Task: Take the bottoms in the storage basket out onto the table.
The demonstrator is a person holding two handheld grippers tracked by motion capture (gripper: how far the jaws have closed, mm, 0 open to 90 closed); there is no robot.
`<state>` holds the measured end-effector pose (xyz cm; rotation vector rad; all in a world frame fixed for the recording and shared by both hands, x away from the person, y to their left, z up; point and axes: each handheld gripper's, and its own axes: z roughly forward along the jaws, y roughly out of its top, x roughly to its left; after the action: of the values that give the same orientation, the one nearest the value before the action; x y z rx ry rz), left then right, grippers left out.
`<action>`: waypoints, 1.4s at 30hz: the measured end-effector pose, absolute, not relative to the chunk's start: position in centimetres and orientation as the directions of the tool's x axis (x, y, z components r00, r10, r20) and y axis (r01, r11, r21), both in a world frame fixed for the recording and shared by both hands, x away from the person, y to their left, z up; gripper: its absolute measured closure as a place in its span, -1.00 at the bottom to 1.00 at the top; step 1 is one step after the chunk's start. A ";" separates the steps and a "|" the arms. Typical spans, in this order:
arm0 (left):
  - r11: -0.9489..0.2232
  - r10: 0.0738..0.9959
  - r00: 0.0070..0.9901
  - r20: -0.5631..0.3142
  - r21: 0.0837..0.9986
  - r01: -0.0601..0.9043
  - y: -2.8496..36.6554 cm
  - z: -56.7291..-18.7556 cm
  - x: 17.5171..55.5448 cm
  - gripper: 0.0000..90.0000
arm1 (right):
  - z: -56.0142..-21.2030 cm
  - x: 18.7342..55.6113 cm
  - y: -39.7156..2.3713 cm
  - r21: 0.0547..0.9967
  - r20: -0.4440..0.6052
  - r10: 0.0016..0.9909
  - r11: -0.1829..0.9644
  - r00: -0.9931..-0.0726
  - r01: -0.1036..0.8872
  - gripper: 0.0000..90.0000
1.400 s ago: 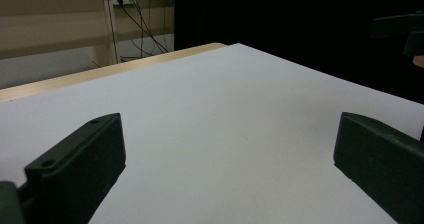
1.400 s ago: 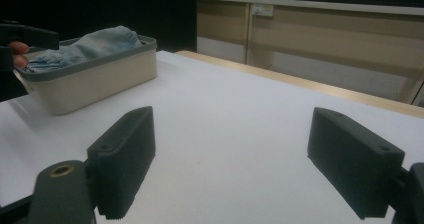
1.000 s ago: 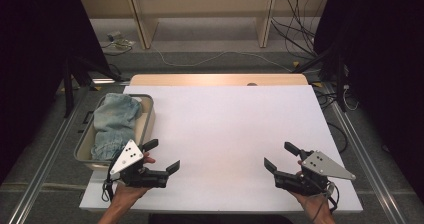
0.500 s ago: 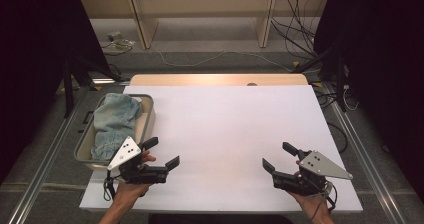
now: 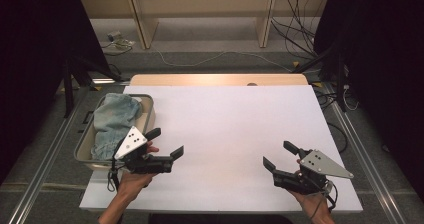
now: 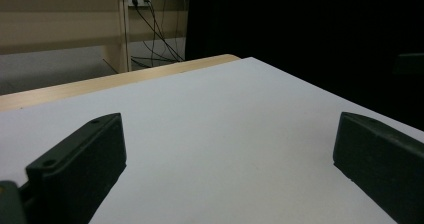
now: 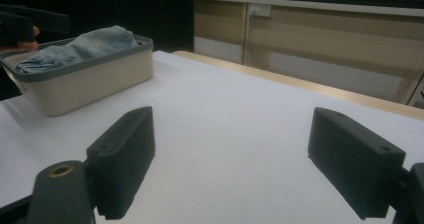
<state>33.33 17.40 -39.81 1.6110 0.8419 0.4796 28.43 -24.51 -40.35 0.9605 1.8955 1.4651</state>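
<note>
At the left of the high view, crumpled faded-blue jeans (image 5: pixel 114 121) fill a beige bin (image 5: pixel 148 115) on the white tabletop (image 5: pixel 230 134). Left gripper (image 5: pixel 165 143) and right gripper (image 5: pixel 280 155) both hover with jaws apart, empty.

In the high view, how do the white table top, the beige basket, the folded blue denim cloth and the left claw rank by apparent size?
1. White table top
2. Beige basket with grey rim
3. Folded blue denim cloth
4. Left claw, open; it sits nearer the camera, so its rank is less sure.

Both the left gripper (image 5: pixel 166 141) and the right gripper (image 5: pixel 281 155) are black, each topped by a grey three-cornered plate with dark dots, ending in blocky matte black fingers (image 7: pixel 122 159) with small screw holes, and trailing a dark cable.
</note>
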 end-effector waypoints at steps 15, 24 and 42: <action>-0.101 0.806 0.580 -0.121 0.936 0.336 15.5 -35.9 38.9 -0.95 | -40.4 28.6 -24.6 0.968 0.002 0.812 0.146 -0.584 0.207 -0.57; -0.090 0.845 0.518 -0.135 0.918 0.387 15.9 -36.8 41.5 -0.93 | -40.4 28.6 -24.6 0.966 0.003 0.812 0.150 -0.584 0.213 -0.57; -0.136 0.894 0.435 -0.107 0.860 0.492 22.0 -36.6 43.1 -0.91 | -40.6 28.5 -24.3 0.961 -0.005 0.797 0.171 -0.604 0.217 -0.57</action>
<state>43.08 22.00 -36.58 1.7811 1.1924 0.5564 28.54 -24.33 -40.63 0.9549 1.9299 1.4494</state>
